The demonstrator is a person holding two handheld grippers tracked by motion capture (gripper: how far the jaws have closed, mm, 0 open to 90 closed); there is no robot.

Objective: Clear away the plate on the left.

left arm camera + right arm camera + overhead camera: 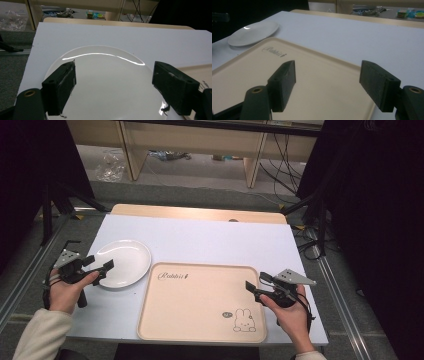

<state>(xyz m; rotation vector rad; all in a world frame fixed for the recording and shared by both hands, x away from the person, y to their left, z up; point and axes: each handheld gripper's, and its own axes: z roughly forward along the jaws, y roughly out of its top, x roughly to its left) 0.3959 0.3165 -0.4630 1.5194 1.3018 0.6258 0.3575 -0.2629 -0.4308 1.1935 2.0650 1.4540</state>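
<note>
A white plate (124, 262) lies on the left part of the white table (210, 240). My left gripper (100, 266) is open at the plate's near-left edge; in the left gripper view its jaws stand wide apart over the plate (107, 82), nothing between them. A beige tray (202, 302) with a rabbit drawing lies at front centre. My right gripper (256, 287) is open over the tray's right rim. Along its jaws I see the tray (257, 75) and, farther off, the plate (253, 32).
A wooden strip (200, 213) runs along the table's far edge. Beyond it stand wooden furniture legs, cables and a plastic bag (111, 167) on the floor. Black stands and dark curtains flank both sides.
</note>
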